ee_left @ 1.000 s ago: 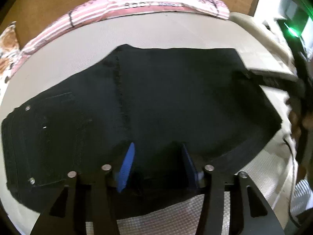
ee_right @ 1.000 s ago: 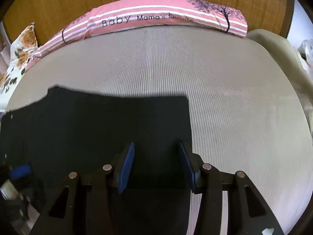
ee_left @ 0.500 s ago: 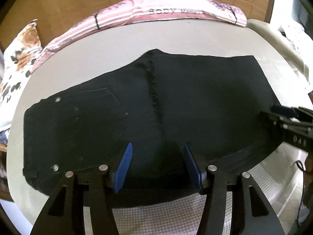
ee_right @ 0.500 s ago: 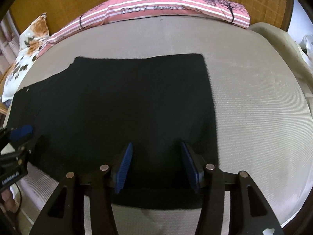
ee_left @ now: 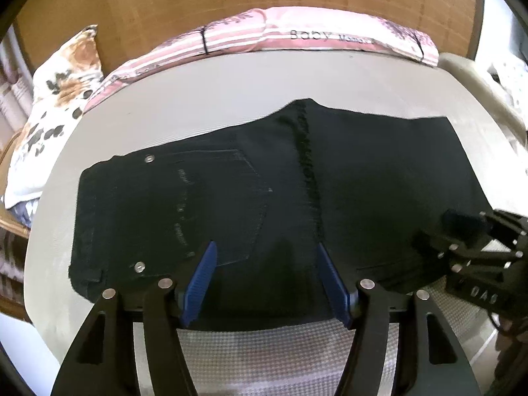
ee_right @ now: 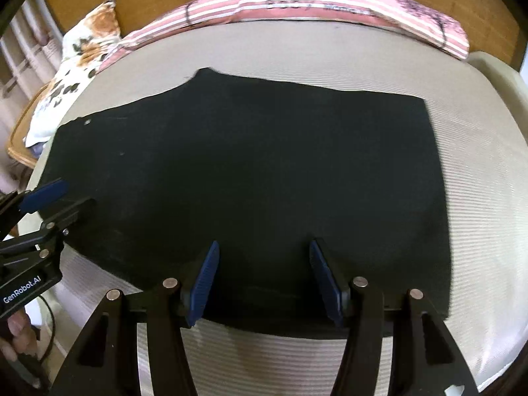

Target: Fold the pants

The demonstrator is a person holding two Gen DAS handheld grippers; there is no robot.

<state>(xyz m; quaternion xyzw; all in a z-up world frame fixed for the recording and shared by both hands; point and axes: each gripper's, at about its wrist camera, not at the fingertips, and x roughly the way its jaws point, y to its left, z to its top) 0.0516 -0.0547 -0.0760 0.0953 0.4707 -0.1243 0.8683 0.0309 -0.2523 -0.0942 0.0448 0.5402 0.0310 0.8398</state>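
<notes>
Beige ribbed mattress (ee_right: 330,52), wide, backed by pink striped pillow (ee_right: 297,3) along a wooden headboard (ee_left: 231,0). Black pants (ee_left: 264,181), folded flat across the mattress near its front edge, waistband and rivets leftward. Left gripper (ee_left: 265,283) above the near hem, jaws just widened, parted, nothing pinched. Right gripper (ee_right: 265,279) likewise spread, just widened, gripping nothing.
</notes>
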